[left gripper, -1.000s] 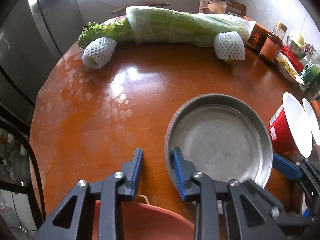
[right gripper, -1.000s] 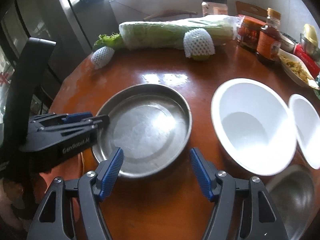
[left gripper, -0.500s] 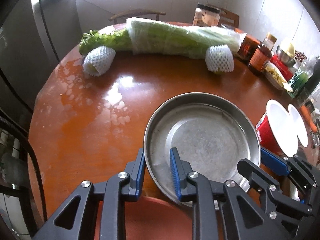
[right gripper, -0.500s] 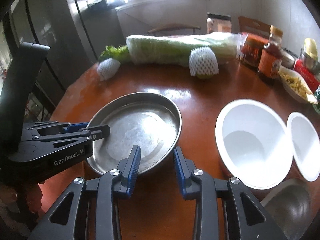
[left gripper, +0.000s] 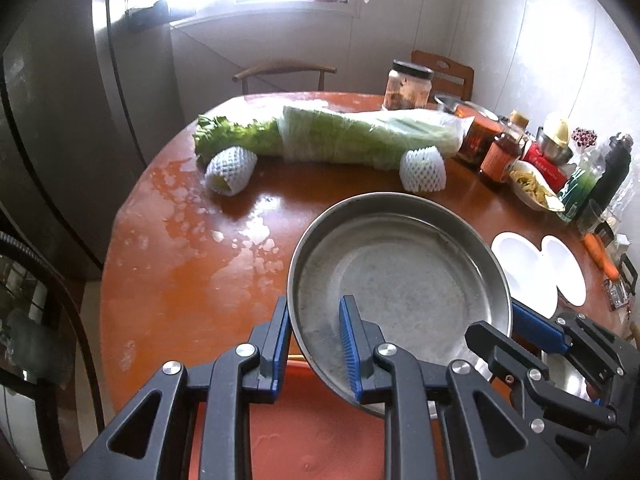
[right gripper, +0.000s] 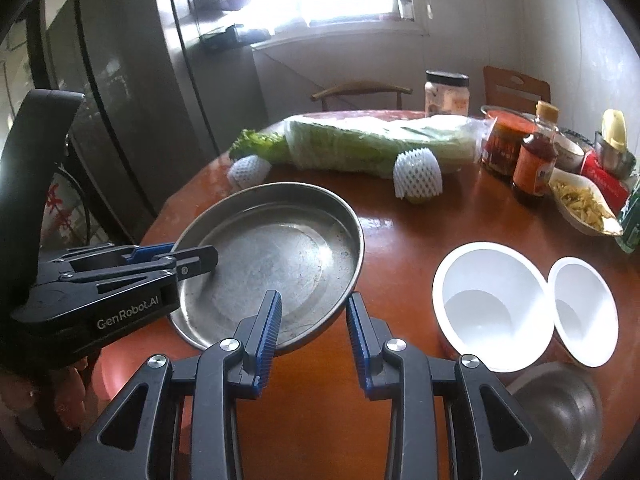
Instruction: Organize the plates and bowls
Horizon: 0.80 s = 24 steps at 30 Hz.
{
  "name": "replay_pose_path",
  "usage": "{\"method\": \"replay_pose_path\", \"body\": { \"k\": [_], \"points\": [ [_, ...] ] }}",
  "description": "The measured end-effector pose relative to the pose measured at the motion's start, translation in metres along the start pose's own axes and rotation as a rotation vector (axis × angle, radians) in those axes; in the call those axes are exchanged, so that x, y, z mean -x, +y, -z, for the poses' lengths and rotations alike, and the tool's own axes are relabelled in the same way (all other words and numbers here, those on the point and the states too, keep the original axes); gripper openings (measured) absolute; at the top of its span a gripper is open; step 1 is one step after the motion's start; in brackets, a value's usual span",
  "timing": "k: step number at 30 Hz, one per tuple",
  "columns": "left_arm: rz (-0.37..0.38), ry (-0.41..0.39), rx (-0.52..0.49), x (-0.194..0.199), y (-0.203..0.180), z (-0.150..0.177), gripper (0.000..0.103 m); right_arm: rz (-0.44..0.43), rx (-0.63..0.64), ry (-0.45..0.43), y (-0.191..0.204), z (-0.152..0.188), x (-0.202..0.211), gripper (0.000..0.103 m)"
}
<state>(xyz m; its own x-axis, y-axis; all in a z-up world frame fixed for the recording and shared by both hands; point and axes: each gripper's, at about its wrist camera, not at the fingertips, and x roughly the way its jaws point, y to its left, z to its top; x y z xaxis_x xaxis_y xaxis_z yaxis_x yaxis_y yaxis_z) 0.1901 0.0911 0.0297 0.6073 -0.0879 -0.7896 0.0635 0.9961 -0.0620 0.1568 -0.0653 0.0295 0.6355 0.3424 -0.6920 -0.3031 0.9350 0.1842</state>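
Between both tools' (left gripper: 316,344) pads, steel plate's (left gripper: 400,276) rim.

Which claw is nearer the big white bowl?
Right. The right claw grips the metal pan's rim on the side facing the big white bowl; the left claw holds the far rim.

Metal pan lifted, bowls waiting on the counter

The round, shallow metal pan (right gripper: 276,256) is tilted, empty and scuffed, pinched at its near rim. Two white bowls (right gripper: 490,300) sit upright, touching, to its right; a steel bowl (right gripper: 560,404) lies just before them.
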Motion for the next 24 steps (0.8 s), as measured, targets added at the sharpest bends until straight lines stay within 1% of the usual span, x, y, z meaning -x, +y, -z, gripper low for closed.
{"method": "replay_pose_path", "body": {
  "k": [14, 24],
  "points": [
    [-0.028, -0.076, 0.016, 0.053, 0.014, 0.013, 0.025, -0.032, 0.05, -0.068, 0.031, 0.001, 0.04, 0.035],
    [-0.06, -0.116, 0.048, 0.084, 0.034, 0.03, 0.025, -0.063, 0.102, -0.091, 0.061, 0.002, 0.059, 0.035]
  ]
}}
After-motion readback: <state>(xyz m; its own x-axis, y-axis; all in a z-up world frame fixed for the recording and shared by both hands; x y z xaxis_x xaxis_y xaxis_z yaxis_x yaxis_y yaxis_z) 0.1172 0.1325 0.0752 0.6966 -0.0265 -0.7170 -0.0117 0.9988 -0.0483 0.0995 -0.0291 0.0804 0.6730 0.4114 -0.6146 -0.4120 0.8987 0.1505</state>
